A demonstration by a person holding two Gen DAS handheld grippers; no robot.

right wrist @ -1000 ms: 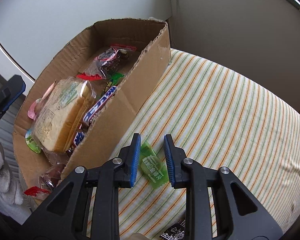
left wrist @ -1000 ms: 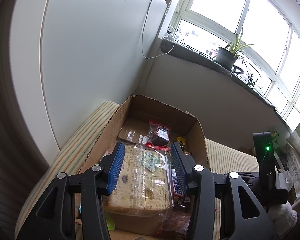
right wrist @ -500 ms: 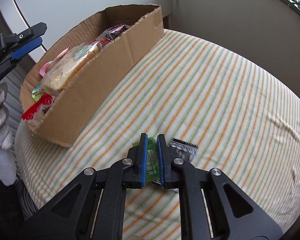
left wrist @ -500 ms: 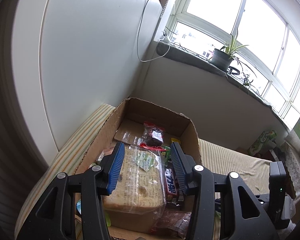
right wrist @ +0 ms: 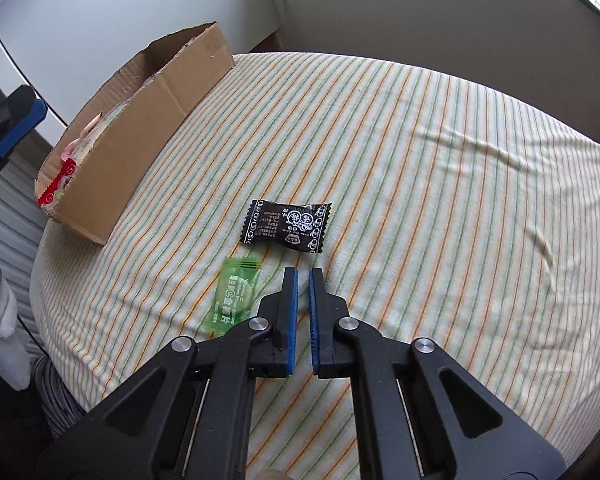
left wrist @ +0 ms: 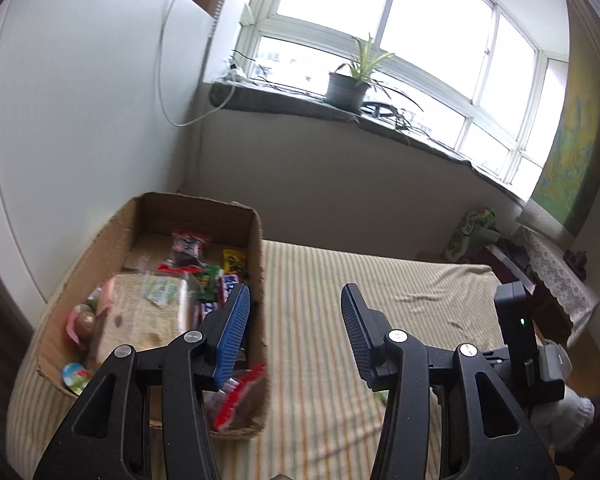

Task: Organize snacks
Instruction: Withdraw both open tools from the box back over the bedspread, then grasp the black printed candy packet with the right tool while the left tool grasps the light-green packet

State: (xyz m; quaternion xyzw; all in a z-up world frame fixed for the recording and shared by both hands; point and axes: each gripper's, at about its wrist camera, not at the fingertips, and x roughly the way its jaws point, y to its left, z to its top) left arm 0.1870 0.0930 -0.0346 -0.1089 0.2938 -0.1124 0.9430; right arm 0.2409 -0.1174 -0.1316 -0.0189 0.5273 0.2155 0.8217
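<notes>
A cardboard box (left wrist: 256, 240) (right wrist: 140, 140) stands on the striped bed (right wrist: 420, 160) and holds a bagged bread loaf (left wrist: 148, 312) and several wrapped snacks. My left gripper (left wrist: 296, 320) is open and empty above the box's right wall. On the bed lie a black snack packet (right wrist: 286, 226) and a green candy packet (right wrist: 234, 300). My right gripper (right wrist: 303, 272) is shut with nothing between its pads. It sits just below the black packet, and the green packet lies flat beside its left finger.
The box sits near the bed's left edge, against a white wall. A window sill with a potted plant (left wrist: 348, 88) runs behind the bed. A side table with a lace cloth (left wrist: 556, 276) stands at the bed's far right.
My left gripper swung right, from over the bread to the box's right wall. My right gripper closed and drew away from the box. The green packet, earlier between its pads, now lies outside them.
</notes>
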